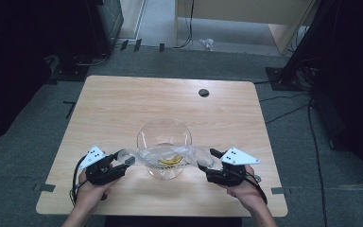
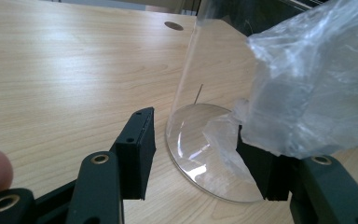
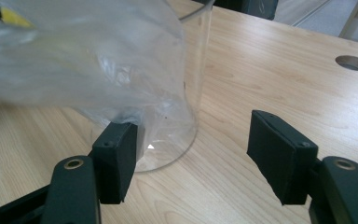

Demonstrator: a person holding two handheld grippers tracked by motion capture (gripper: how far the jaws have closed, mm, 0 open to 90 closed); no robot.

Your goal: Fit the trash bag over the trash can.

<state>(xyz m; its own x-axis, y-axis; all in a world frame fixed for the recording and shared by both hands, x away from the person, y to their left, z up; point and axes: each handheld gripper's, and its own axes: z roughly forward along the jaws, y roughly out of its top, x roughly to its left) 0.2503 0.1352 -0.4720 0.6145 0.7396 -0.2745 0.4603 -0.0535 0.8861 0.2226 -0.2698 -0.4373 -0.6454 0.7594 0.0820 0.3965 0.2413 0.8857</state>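
Bag (image 1: pixel 172 157) lies across the top of the glass bowl (image 1: pixel 164 137), stretched sideways like a little bridge. The bowl stands near the front edge of the counter (image 1: pixel 123 104), about in the middle between its left and right edges. The bag is clear plastic with a yellow mark on it.

The bag's long way runs from left to right, from one of my claws to the other. My left claw (image 1: pixel 123 160) is at the bag's left end, and my right claw (image 1: pixel 207 161) is at its right end. Both sit just beside the bowl, one on each side, and each is as near to the bag as the other.

In the left gripper view, my left claw (image 2: pixel 193 149) stands partly open. The bag (image 2: pixel 307 79) hangs over the jaw on the right side of that picture, and the other jaw is bare, with a gap and the bowl's glass base (image 2: pixel 200 149) seen between them. So this claw does not pinch the bag.

In the right gripper view, my right claw (image 3: pixel 191 154) is wide too. The bag (image 3: pixel 84 65) drapes down by the jaw on the left side of that picture, and the other jaw stands well apart over bare wood. It holds nothing.

I think the next move must go inward and down, since the bag lies toward the bowl from both claws.
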